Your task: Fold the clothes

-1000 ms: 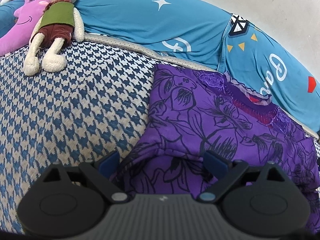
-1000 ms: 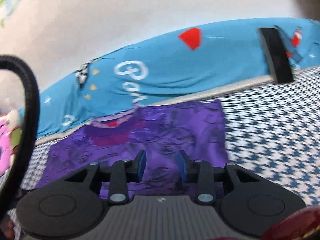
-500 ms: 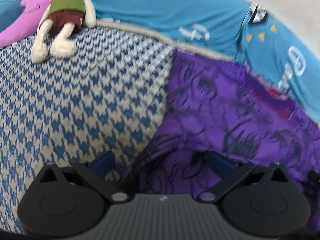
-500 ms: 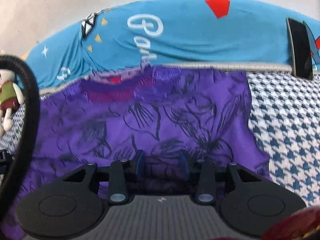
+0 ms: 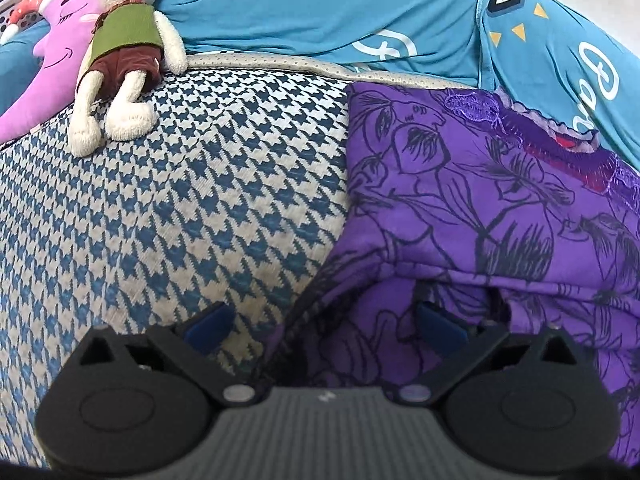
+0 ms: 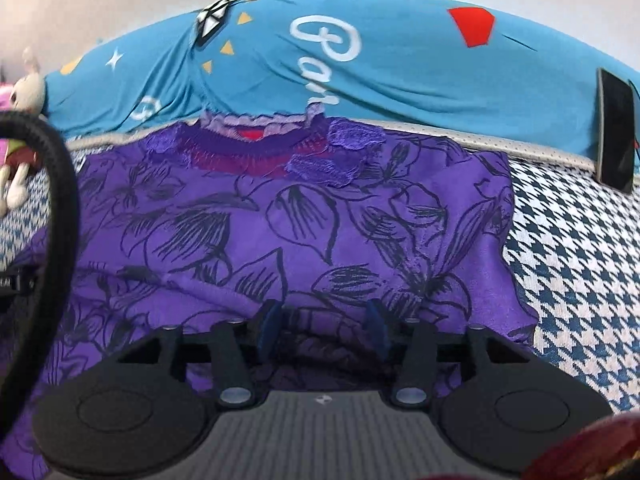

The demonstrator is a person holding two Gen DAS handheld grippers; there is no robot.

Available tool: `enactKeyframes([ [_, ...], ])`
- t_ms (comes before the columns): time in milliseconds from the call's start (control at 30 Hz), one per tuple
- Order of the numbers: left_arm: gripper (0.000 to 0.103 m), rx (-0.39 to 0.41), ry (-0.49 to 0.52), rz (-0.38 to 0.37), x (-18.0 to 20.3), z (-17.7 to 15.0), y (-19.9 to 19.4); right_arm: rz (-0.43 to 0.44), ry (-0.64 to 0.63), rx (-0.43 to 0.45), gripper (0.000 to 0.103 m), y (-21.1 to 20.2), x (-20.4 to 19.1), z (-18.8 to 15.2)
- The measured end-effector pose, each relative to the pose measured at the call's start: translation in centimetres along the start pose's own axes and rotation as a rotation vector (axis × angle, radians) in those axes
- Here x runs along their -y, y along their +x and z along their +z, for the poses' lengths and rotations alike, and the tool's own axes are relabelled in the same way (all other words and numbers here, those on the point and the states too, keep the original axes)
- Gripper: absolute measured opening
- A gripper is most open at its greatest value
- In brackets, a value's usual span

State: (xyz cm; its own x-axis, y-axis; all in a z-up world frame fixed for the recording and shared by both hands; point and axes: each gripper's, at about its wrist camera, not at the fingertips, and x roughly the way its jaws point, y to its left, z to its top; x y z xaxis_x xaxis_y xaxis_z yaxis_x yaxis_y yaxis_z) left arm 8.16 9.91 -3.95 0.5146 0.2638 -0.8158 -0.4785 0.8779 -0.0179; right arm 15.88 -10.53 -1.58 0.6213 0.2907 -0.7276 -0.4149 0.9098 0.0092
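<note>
The purple top [image 6: 288, 216], printed with dark flower outlines, lies spread on the houndstooth bed [image 5: 160, 208], its lace neckline [image 6: 256, 148] toward the blue pillows [image 6: 400, 72] at the head. No container is in view. The near hem of the top is bunched up just at both tools. The left tool [image 5: 326, 322] stands with its fingers wide apart: one blue pad [image 5: 208, 326] over bare bed cover, the other pad [image 5: 440, 330] tucked under a raised fold at the top's left edge. The right tool [image 6: 323, 328] has its fingers part-way apart with a ridge of the fabric lying between them; whether the pads press on it cannot be told.

Against the frame half a second ago, both views are sharp rather than blurred, and the left tool sits a little further left, showing more bed cover. A plush rabbit [image 5: 120, 52] and a pink cushion [image 5: 52, 72] lie at the bed's far left corner, and a black phone [image 6: 616, 124] leans on the right pillow.
</note>
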Motion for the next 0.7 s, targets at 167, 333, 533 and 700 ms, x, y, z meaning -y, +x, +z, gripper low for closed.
enactKeyframes([
  [167, 0.103, 0.002, 0.007, -0.005, 0.1, -0.1, -0.3, -0.011, 0.009, -0.006, 0.057, -1.3, -1.1, -0.3],
  [333, 0.103, 0.030, 0.035, -0.017, 0.6, -0.6, -1.5, 0.001, 0.086, -0.007, 0.057, -2.3, -1.4, -0.6],
  [533, 0.103, 0.049, 0.083, -0.033, 1.9, -1.3, -2.2, -0.015, 0.073, -0.019, 0.068, -3.4, -2.9, -1.8],
  [700, 0.103, 0.059, 0.147, -0.040, 3.2, -2.4, -2.3, -0.048, 0.057, -0.024, 0.068, -3.8, -4.0, -2.9],
])
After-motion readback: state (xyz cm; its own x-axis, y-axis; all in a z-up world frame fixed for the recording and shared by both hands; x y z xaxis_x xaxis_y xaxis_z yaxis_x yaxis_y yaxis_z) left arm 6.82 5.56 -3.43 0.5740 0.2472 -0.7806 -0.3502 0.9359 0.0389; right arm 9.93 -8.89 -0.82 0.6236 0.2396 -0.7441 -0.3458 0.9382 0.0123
